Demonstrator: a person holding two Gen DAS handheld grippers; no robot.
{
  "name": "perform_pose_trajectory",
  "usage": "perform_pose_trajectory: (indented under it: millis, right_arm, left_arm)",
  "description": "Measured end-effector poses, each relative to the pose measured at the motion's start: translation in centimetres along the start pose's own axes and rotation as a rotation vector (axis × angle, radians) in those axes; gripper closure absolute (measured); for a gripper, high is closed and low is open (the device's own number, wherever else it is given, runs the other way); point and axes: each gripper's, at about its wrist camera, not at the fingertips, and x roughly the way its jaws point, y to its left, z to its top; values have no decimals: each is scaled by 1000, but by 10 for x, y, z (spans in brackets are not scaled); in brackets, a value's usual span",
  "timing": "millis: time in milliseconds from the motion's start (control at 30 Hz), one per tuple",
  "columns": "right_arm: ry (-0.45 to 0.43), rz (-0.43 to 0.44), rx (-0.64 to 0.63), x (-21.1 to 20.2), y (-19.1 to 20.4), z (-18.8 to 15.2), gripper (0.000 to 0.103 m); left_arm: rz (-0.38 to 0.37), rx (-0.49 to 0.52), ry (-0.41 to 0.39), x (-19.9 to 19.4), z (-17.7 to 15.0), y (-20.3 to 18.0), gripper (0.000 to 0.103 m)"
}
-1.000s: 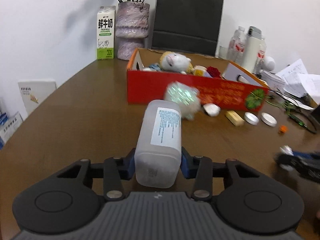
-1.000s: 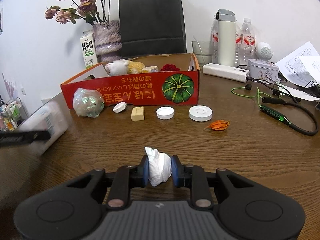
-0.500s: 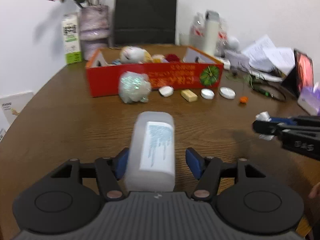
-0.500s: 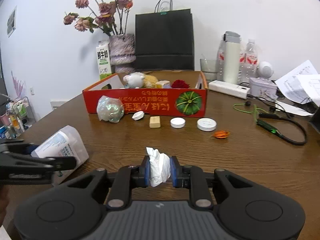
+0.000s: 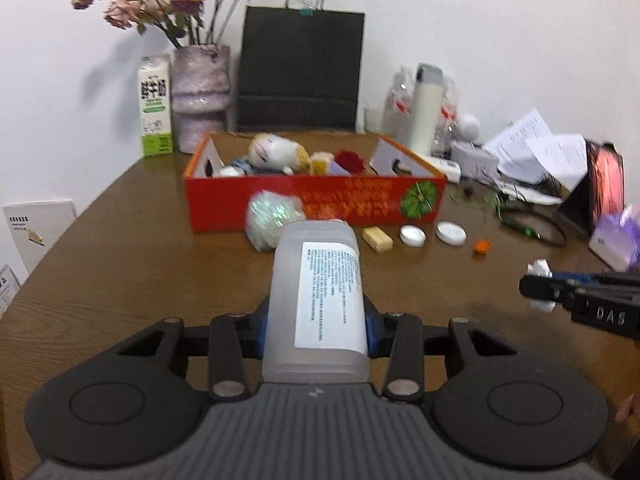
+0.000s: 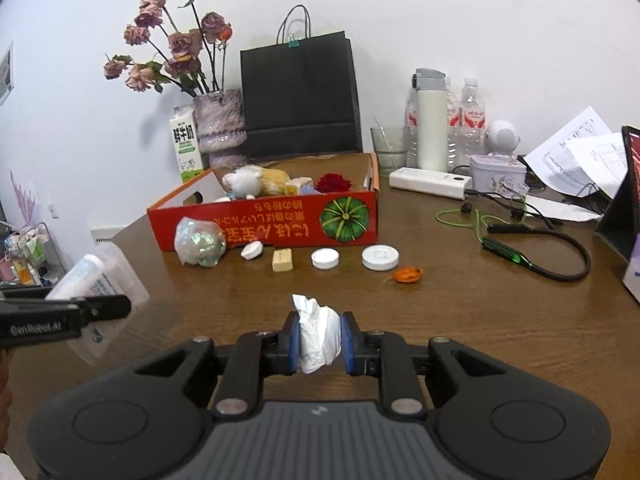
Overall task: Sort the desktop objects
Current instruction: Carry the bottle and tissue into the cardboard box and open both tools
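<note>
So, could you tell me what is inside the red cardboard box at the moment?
Inside the red box lie a white and yellow plush toy, a small pale block and a dark red flower. The box floor behind the front wall is hidden.

Two matte black hand-held grippers with blue finger pads

The left hand-held gripper (image 5: 316, 322) has a ribbed grey centre plate bearing a small white mark, flanked by two rounded black lobes, each with a shallow circular recess. Black linkage bars with silver round pivot screws run forward to the blue pads (image 5: 371, 330). The right hand-held gripper (image 6: 320, 338) has the same build: grey ribbed plate, black lobes, silver screws, blue pads (image 6: 347, 342). Seen side-on, the right one's black finger carries pale "DAS" lettering, the left one's "GenRobot.AI".
</note>
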Motion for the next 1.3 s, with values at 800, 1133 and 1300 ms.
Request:
perform_pose_trajectory:
  millis: [800, 1133, 1300]
  right_arm:
    - [256, -3, 91, 266, -23, 198, 77]
    - [218, -66, 108, 262, -31, 212, 36]
    - [89, -43, 51, 193, -17, 201, 25]
  left_arm:
    - [-41, -195, 218, 249, 177, 18, 61]
    - [38, -200, 86, 201, 192, 23, 32]
    - [41, -260, -8, 131, 170, 36, 13]
